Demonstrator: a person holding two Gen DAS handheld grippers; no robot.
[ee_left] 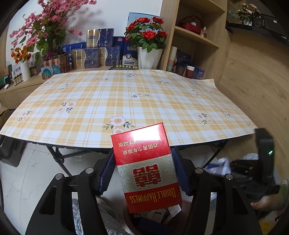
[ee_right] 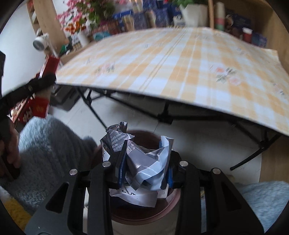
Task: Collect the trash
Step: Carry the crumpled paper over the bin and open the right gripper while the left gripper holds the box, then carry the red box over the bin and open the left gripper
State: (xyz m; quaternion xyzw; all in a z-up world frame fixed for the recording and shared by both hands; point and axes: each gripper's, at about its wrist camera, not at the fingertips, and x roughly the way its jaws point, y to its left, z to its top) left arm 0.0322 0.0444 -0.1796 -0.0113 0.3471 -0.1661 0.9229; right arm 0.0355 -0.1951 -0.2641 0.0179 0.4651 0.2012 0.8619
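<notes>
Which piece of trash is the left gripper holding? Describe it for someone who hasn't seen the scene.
Start at the yellow plaid tablecloth; just before its near edge, the left gripper clamps a red cardboard cigarette pack. Unlike the crumpled grey-white paper wad in the right gripper, it is rigid, glossy and printed "Double Happiness".

A folding table (ee_left: 59,157) on black crossed legs carries a yellow plaid cloth (ee_left: 126,97) with flower prints. Behind it, a white wall (ee_left: 112,16), a low wooden counter (ee_left: 27,85) crowded with boxes and flower vases, and wooden shelves (ee_left: 196,38). The floor (ee_left: 27,173) is pale marbled tile
</notes>
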